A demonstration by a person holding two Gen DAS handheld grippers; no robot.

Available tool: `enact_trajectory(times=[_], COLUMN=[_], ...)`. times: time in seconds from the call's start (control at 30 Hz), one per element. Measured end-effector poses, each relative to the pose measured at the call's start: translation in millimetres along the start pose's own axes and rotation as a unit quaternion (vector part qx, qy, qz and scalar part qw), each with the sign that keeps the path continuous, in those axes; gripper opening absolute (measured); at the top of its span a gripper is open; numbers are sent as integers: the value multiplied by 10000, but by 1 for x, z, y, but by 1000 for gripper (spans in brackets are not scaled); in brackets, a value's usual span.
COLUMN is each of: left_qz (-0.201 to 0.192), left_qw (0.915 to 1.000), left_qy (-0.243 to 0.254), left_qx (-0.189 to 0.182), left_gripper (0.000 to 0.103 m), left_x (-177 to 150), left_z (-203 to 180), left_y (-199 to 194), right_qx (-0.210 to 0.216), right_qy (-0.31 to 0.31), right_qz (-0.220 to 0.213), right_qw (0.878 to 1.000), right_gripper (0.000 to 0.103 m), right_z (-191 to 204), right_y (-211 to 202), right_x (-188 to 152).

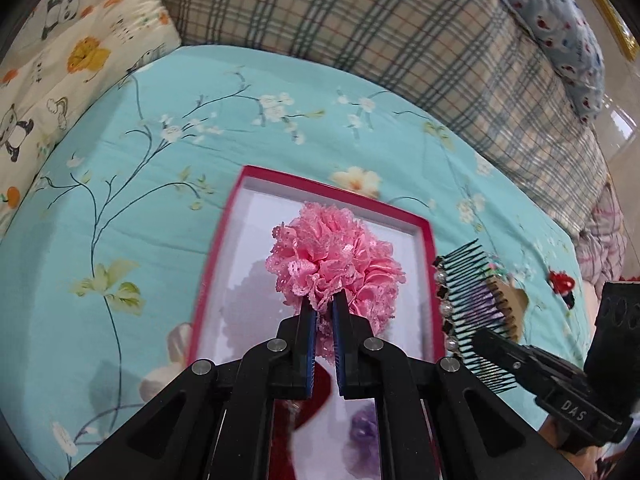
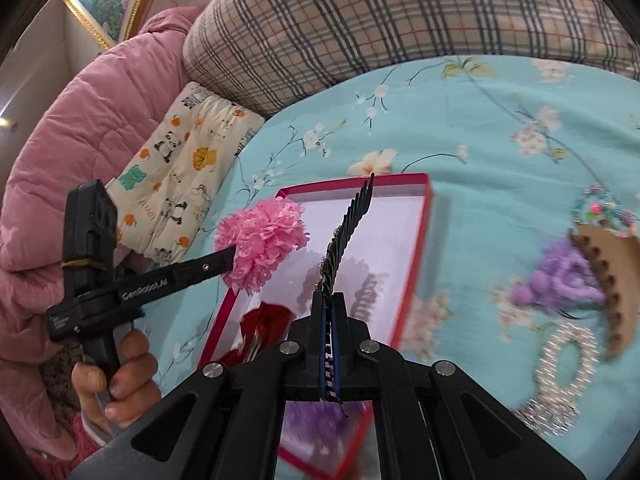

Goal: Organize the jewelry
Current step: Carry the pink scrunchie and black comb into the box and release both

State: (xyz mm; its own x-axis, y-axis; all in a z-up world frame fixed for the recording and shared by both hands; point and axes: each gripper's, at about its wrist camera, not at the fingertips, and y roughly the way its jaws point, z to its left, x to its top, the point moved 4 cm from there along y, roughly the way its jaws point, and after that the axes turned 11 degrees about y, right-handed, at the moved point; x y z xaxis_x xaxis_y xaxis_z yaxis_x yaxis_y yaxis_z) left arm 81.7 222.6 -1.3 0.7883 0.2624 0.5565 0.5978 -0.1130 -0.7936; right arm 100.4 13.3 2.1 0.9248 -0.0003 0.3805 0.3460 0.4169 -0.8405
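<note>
My left gripper [image 1: 322, 300] is shut on a pink lace scrunchie [image 1: 336, 256] and holds it above the red-rimmed white box [image 1: 216, 248]. My right gripper [image 2: 330, 300] is shut on a black hair comb [image 2: 348, 232] with pearl trim, held edge-on over the box [image 2: 416, 280]. The comb also shows in the left wrist view [image 1: 468, 300], right of the box. The scrunchie shows in the right wrist view [image 2: 262, 242] at the left gripper's tip. A red item [image 2: 266, 326] and a purple item [image 1: 362, 434] lie in the box.
The box lies on a turquoise floral bedsheet [image 1: 140, 200]. Right of it lie a purple hair tie [image 2: 560, 280], a brown claw clip [image 2: 612, 280], a pearl ring piece [image 2: 566, 360] and a red clip [image 1: 562, 284]. Plaid bolster [image 1: 380, 20] and panda pillow [image 1: 60, 60] behind.
</note>
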Motion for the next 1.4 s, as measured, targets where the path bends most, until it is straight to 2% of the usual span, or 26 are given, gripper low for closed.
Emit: enact_trajectory(times=[0.3,0.63,0.93,1.0,1.07,1.13,1.2,1.27,1.4], left_qz=[116,314,368,380,392,405,406,403,372], left_qw=[9996,9989,9987,9987,9986,9985,9984,9984,9985], left_qy=[-142,-200,-172,-157,-159,-173,-170,-160,-115], left_qx=[196,279,305,307,308,336,349,376,382], left_gripper=[6,7,10,10,16,26,41,50,53], left_x=[14,18,19,19,18,17,17,17,17], left_z=[13,18,20,18,18,20,20,19,16], left_y=[38,77,88,89,88,87,86,83,76], right_qx=[-301,-663,-621,-631,-628,-629,-661,-701,-639], right_qy=[77,125,209,210,217,221,204,186,106], right_qz=[-116,-155,-88,-83,-71,-52,-27,-11,-52], right_qw=[9994,9976,9978,9978,9978,9978,9976,9974,9979], right_gripper=[1,1,2,6,7,8,8,12,27], right_z=[-2,-22,-29,-30,-30,-31,-29,-29,-23], right_y=[50,71,75,75,75,74,75,74,69], right_x=[21,29,25,25,25,25,26,25,24])
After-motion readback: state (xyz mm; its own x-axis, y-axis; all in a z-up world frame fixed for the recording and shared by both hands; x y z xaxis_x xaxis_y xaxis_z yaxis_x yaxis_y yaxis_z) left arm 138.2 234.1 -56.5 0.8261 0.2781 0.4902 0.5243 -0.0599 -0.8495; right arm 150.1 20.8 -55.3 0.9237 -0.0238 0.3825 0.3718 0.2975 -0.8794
